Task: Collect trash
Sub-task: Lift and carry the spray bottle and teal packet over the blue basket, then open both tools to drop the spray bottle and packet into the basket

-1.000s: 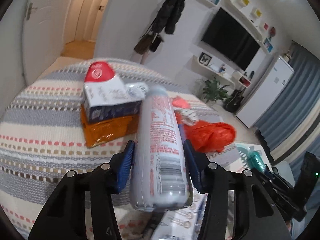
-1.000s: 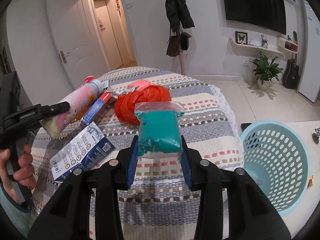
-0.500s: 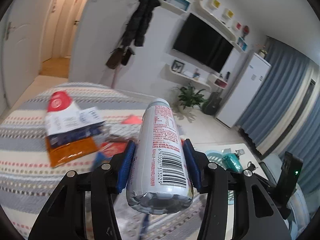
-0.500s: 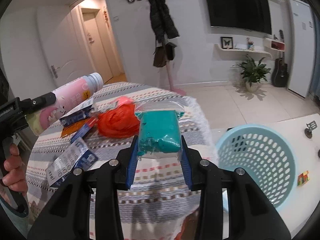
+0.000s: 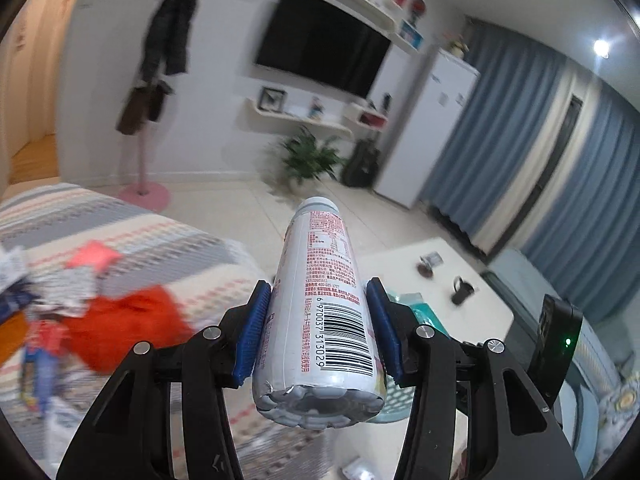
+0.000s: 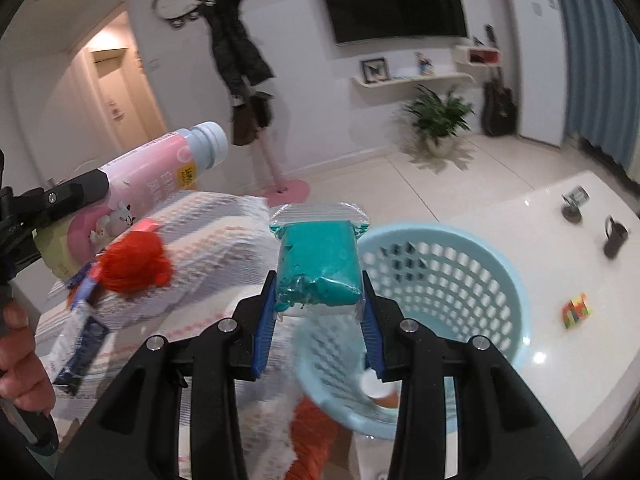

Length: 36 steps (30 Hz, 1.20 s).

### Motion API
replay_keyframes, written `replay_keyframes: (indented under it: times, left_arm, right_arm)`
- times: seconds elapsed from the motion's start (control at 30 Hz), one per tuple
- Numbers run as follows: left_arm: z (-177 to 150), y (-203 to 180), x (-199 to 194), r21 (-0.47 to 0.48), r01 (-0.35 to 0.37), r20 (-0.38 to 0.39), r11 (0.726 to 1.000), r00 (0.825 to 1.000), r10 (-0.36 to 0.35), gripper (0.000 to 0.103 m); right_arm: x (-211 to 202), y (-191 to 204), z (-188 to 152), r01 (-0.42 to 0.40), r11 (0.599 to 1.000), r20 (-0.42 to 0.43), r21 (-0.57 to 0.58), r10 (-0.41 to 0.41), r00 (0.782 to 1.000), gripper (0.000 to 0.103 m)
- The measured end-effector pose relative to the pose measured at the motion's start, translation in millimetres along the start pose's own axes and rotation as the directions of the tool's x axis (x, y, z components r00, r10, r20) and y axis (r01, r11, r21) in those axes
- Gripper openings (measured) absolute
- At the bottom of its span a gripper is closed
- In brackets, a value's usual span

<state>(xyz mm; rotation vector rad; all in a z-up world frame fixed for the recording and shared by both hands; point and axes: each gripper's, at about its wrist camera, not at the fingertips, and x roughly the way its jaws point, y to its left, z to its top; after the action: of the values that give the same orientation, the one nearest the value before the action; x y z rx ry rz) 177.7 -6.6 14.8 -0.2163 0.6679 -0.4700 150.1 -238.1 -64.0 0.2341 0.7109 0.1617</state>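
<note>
My left gripper (image 5: 318, 330) is shut on a white and pink plastic bottle (image 5: 320, 304), held in the air with its cap pointing away; the bottle also shows in the right wrist view (image 6: 160, 180). My right gripper (image 6: 318, 312) is shut on a clear bag of teal material (image 6: 318, 262), held just left of and above the light blue perforated basket (image 6: 460, 264). A sliver of that basket shows behind the bottle in the left wrist view (image 5: 396, 400). An orange plastic bag (image 6: 134, 258) lies on the striped tablecloth (image 6: 224, 236).
Blue and white cartons (image 6: 78, 328) and other wrappers (image 5: 44, 320) lie on the striped table. The basket stands on a white surface (image 6: 560, 264) with a small colourful cube (image 6: 576, 310) and dark cups (image 6: 614, 236). A coat stand (image 6: 272, 152) stands behind.
Both grippers have swung right, away from the table's trash and toward the basket. The bottle has risen off the table area. The teal bag now sits by the basket's rim.
</note>
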Motion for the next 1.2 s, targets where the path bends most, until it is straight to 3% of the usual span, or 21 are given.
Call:
replay_keyframes:
  times: [0.27, 0.5, 0.6, 0.67, 0.8, 1.2]
  left_arm:
    - [-21.6, -33.1, 74.3, 0.050, 0.037, -0.131, 0.998, 0.991, -0.030, 0.048]
    - [-45.2, -44.0, 122.3, 0.066, 0.042, -0.245, 0.997, 0.969, -0.025, 0.047]
    - [-47.7, -39.0, 129.6, 0.050, 0.056, -0.277, 0.997, 0.960, -0.040, 0.049]
    - [-49.3, -33.8, 128.5, 0.046, 0.051, -0.274, 0.998, 0.961, -0.036, 0.055]
    - [-53.1, -25.8, 118.5, 0.037, 0.052, -0.264, 0.998, 0.964, -0.040, 0.055]
    - [-54.4, -3.6, 59.6, 0.023, 0.027, -0.186, 0.999, 0.982, -0.023, 0.062]
  right_arm:
    - [22.1, -54.4, -18.5, 0.087, 0.992, -0.080, 0.090, -0.080, 0.994, 0.036]
    - [40.9, -83.2, -34.1, 0.134, 0.980, -0.163, 0.148, -0.109, 0.980, 0.037]
    - [43.3, -89.0, -38.6, 0.147, 0.975, -0.181, 0.165, -0.116, 0.977, 0.051]
    - [42.9, -90.1, -39.6, 0.149, 0.974, -0.181, 0.172, -0.117, 0.977, 0.055]
    - [40.7, -85.3, -39.7, 0.137, 0.977, -0.177, 0.163, -0.107, 0.978, 0.055]
    - [29.2, -30.8, -29.4, 0.104, 0.993, -0.138, 0.057, -0.095, 0.986, 0.055]
